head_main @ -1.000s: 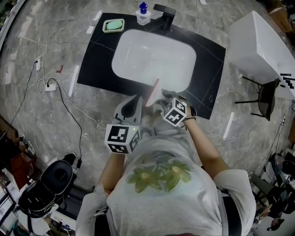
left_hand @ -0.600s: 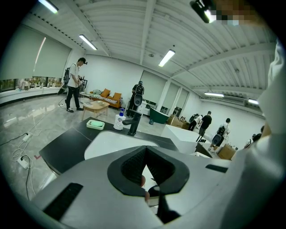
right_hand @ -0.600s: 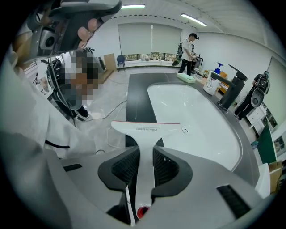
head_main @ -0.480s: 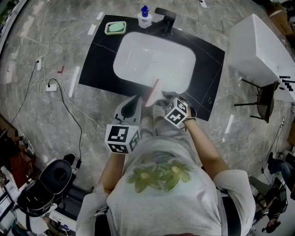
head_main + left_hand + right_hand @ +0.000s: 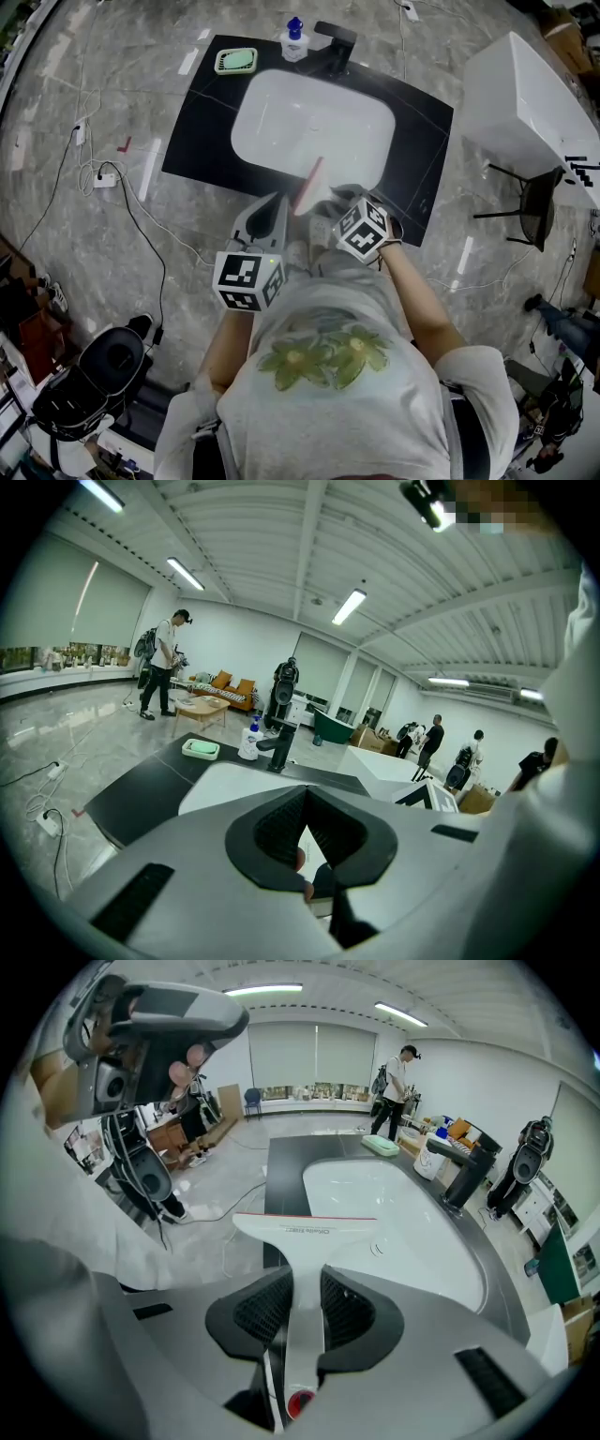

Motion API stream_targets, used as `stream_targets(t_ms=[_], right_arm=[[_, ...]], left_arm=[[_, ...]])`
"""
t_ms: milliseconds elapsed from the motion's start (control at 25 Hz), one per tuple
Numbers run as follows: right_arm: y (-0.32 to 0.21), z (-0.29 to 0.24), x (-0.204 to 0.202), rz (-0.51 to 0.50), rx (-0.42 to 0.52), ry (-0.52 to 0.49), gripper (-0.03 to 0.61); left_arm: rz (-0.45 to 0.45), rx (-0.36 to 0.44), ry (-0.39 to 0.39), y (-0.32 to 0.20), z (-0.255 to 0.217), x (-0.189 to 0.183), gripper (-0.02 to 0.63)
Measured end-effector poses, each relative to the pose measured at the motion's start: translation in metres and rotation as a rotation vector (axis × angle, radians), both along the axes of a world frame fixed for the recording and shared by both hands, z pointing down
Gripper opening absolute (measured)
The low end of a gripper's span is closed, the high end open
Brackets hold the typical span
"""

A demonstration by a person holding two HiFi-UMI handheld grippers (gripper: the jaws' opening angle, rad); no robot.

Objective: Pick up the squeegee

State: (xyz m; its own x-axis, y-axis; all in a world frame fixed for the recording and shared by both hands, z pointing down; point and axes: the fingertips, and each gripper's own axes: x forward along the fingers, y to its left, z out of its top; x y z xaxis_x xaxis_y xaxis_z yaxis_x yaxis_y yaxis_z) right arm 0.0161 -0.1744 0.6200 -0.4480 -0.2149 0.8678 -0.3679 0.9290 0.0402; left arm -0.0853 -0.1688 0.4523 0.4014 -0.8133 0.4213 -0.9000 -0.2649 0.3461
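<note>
A: Containers?
B: Soap dish holds green soap (sink's far-left corner).
A: Squeegee?
B: Squeegee handle pinched in right gripper, blade over the sink's near edge. Left gripper tips pressed together, empty.

Left claw closed, right claw clamped.

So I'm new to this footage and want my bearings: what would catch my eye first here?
First comes the white plastic squeegee with the red blade edge, clamped by its handle in the right claw over the near edge of the white rounded basin. That basin stands out sharply against its black countertop, with a black faucet and a green soap dish along the far edge.
</note>
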Motion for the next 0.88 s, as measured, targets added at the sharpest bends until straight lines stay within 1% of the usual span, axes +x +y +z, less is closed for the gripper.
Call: stream_targets(t_ms=[280,520,880], right_arm=[[-0.003,-0.030,-0.001,0.001,0.063,-0.029,0.104],[0.000,-0.062,-0.001,0.026,0.122,-0.055,0.104],[-0.002,-0.108,0.007,0.115,0.207,-0.092,0.104]], left_arm=[[0.016,0.012,0.003,0.006,-0.004,0.007,0.009],[0.038,0.035,0.008,0.012,-0.011,0.016,0.009],[0.078,0.068,0.005,0.024,-0.020,0.031,0.009]])
